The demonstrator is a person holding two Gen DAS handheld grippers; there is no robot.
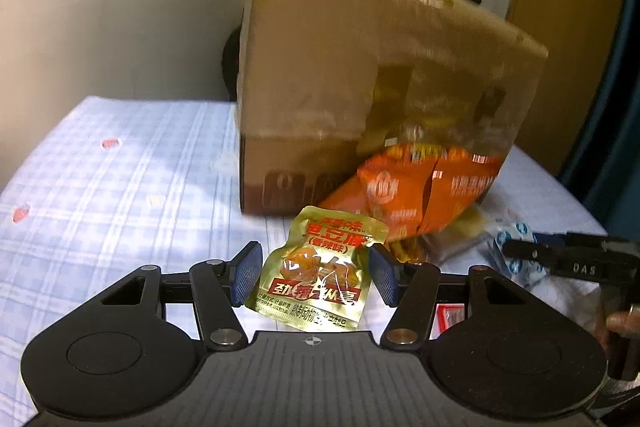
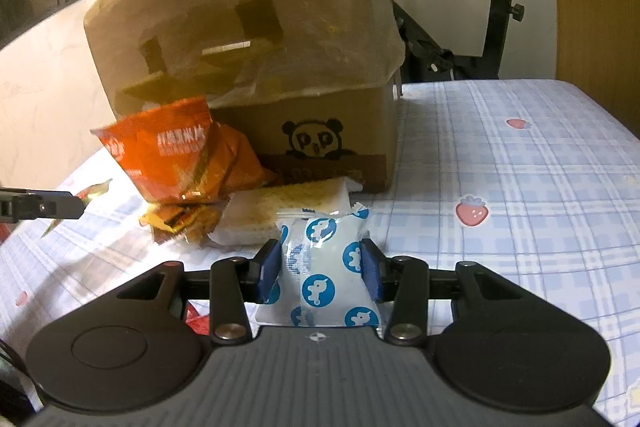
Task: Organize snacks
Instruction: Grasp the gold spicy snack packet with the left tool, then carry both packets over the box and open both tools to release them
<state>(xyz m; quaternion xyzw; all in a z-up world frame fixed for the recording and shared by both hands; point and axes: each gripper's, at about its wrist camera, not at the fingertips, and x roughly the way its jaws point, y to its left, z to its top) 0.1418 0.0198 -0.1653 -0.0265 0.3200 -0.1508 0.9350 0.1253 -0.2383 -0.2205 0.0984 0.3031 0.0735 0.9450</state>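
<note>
Gold-foil snack pouch (image 1: 316,275) pinched in the left gripper (image 1: 316,273) jaws, blue-printed white packet (image 2: 326,275) in the right gripper (image 2: 320,273), both off the checked bed (image 2: 500,187); next, probably, placing them by the cardboard box (image 1: 340,87).

On the bed (image 2: 500,167) the box (image 2: 328,131) stands behind the snacks: bag (image 2: 168,155) leaning against it, cracker pack (image 2: 280,211) before it, pouch (image 2: 324,267) nearest.

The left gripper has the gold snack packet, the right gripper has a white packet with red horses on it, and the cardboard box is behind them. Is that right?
Almost. The horses on the white packet in the right gripper are blue, not red, as the right wrist view shows. The rest holds: the left gripper has the gold snack packet, and the cardboard box stands behind.
</note>
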